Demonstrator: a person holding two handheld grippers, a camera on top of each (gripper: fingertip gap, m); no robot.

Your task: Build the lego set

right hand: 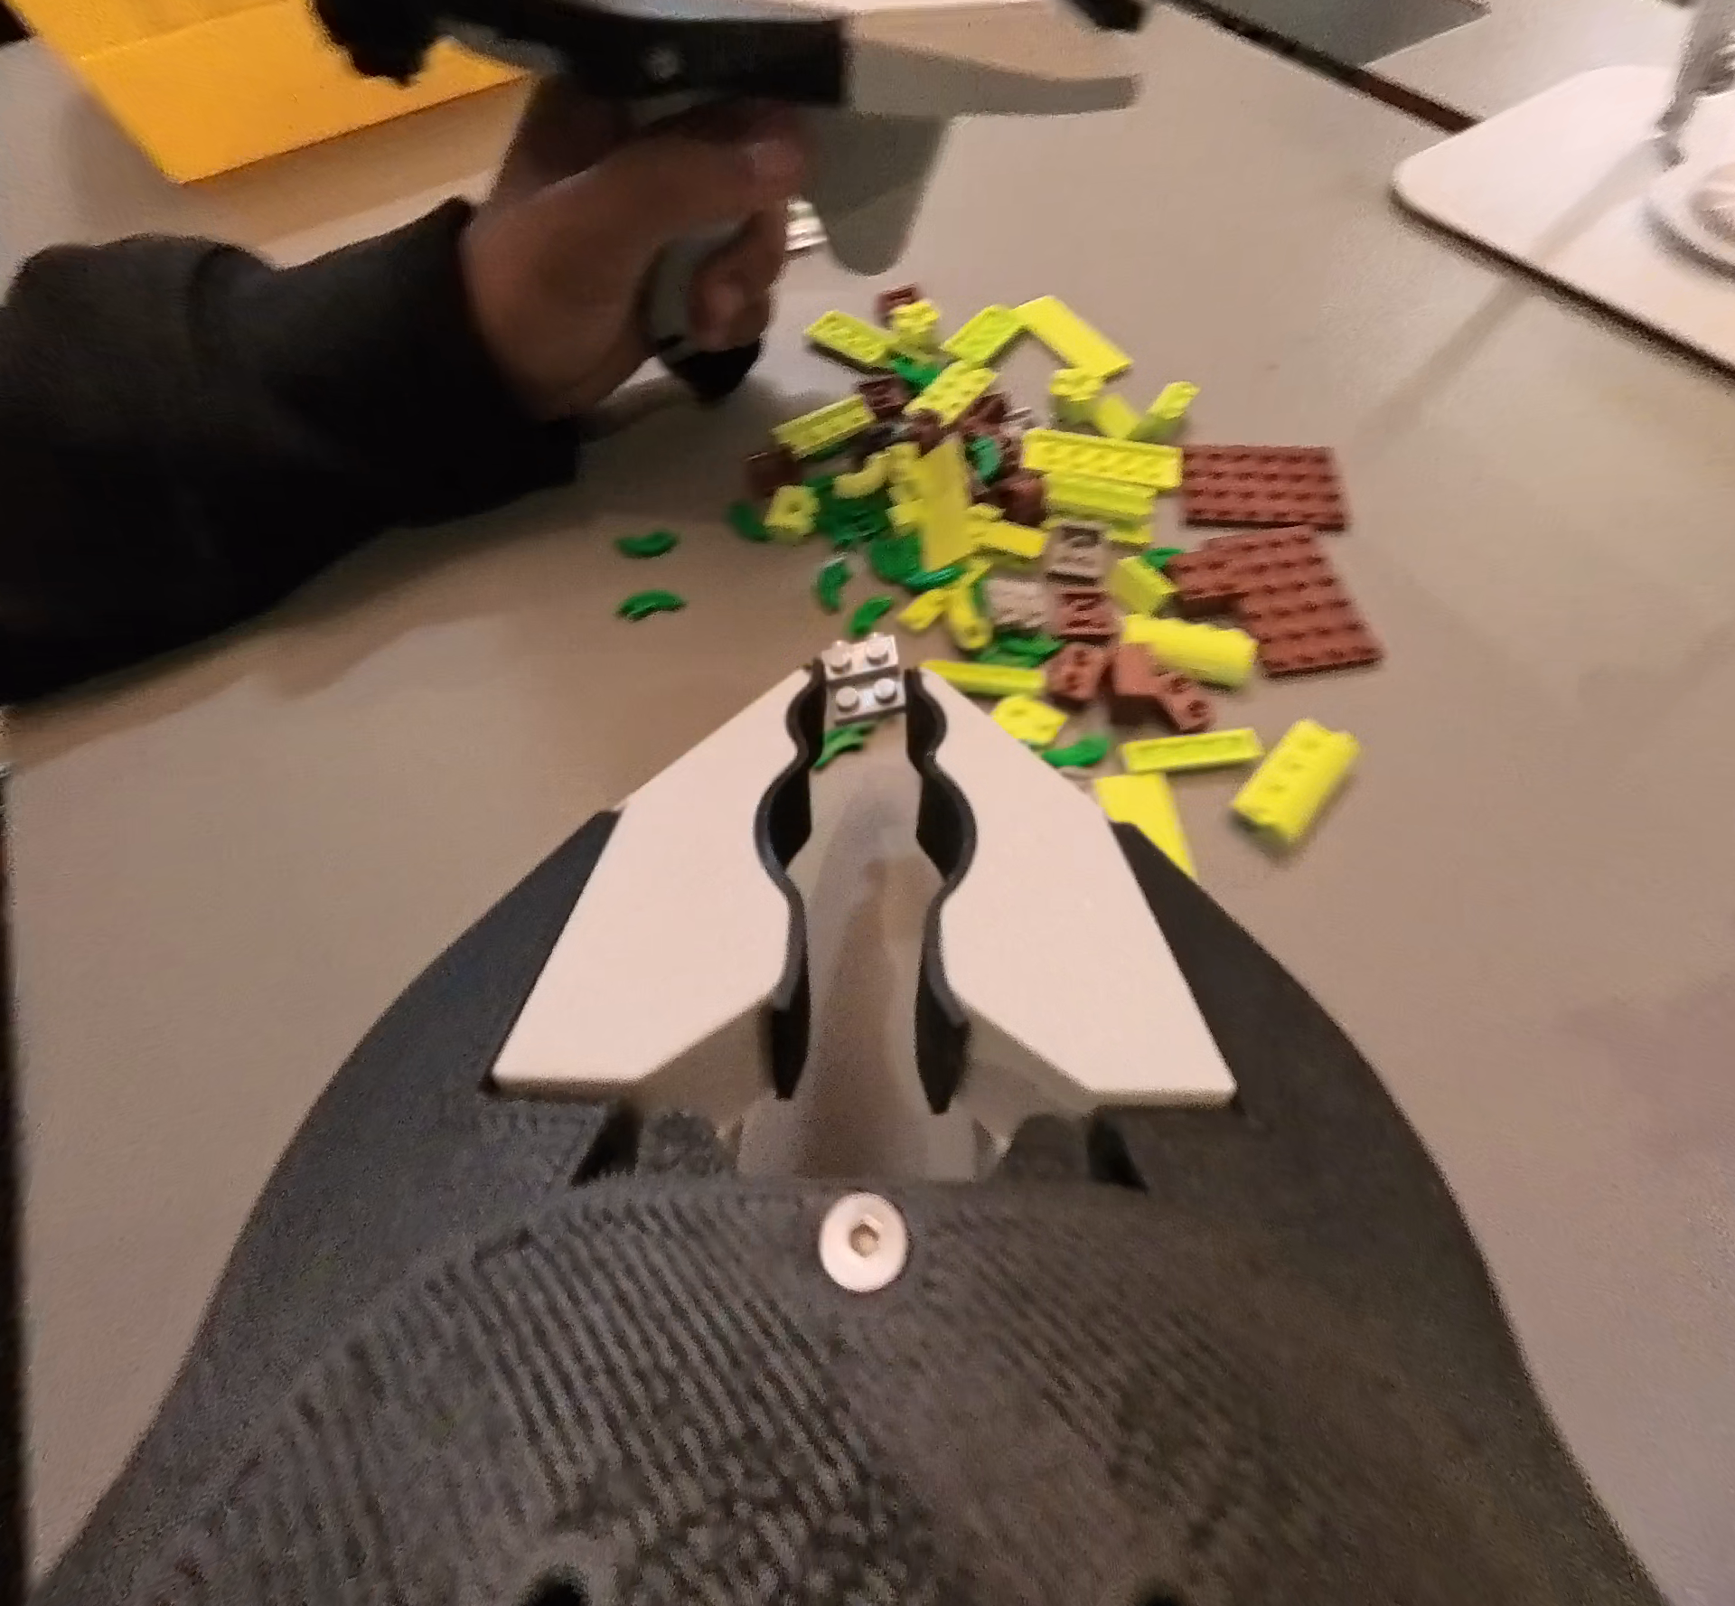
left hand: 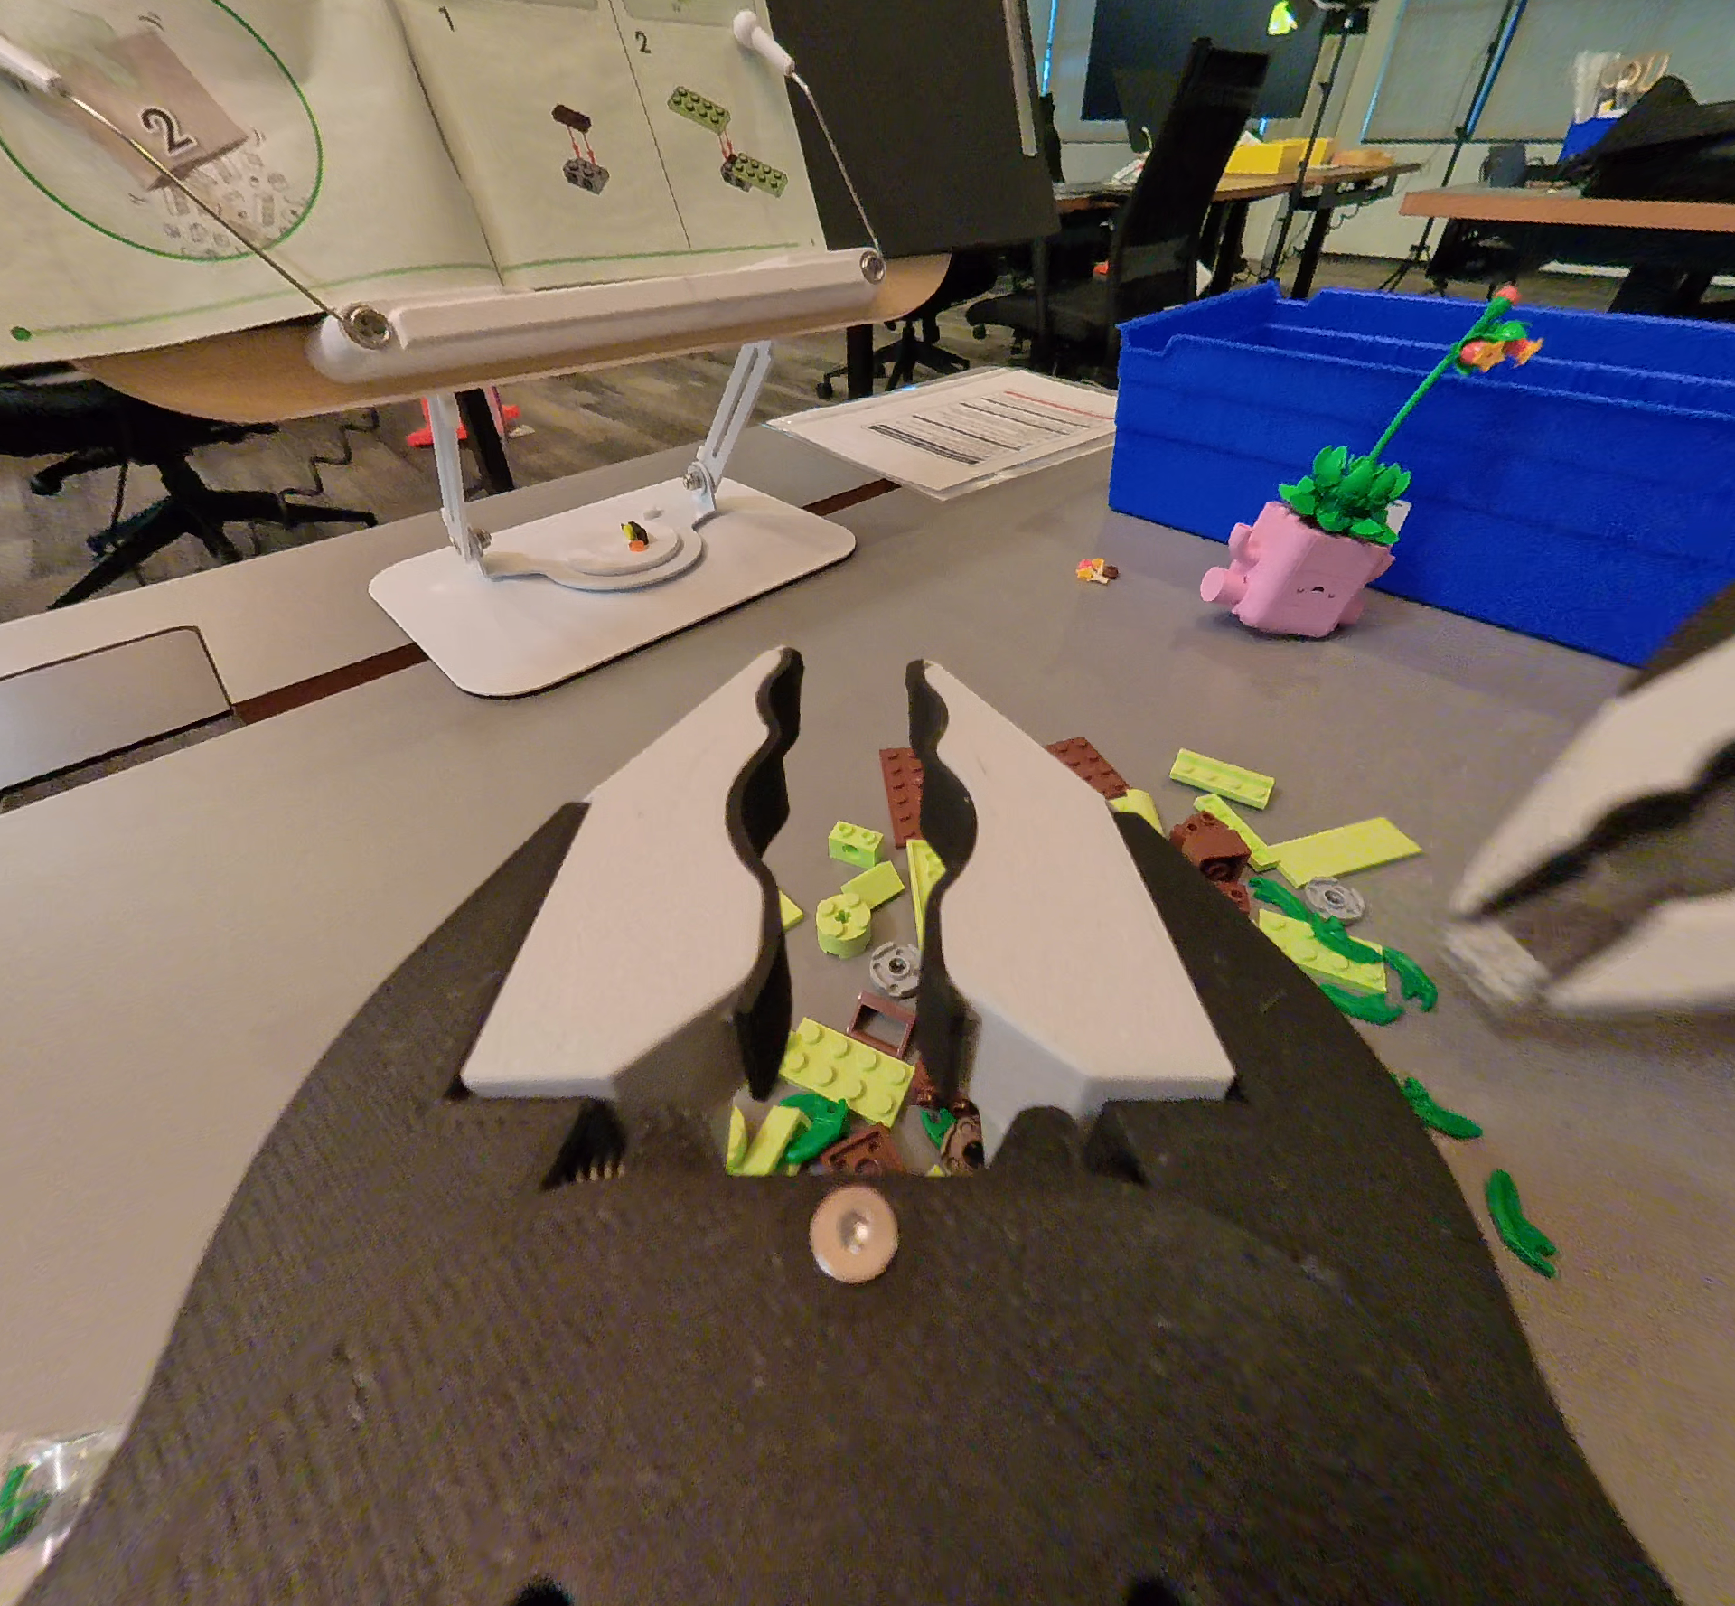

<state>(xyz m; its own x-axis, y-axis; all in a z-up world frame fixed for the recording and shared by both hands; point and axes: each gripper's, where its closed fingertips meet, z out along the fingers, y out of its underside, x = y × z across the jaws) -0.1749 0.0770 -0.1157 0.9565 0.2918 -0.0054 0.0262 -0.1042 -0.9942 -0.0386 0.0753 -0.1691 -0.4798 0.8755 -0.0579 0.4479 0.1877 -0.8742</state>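
A gray brick in the right gripper

The right gripper [right hand: 862, 690] pinches a small gray brick [right hand: 862, 680] above the table [right hand: 282, 857]. The left gripper [left hand: 854, 669] hangs over the brick pile [right hand: 1014, 509], its jaws apart and empty.

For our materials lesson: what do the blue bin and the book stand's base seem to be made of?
Blue bin: probably moulded plastic, with a uniform saturated colour and ribbed walls. Book stand's base: smooth white plate, likely painted metal or plastic; its look leaves this open.
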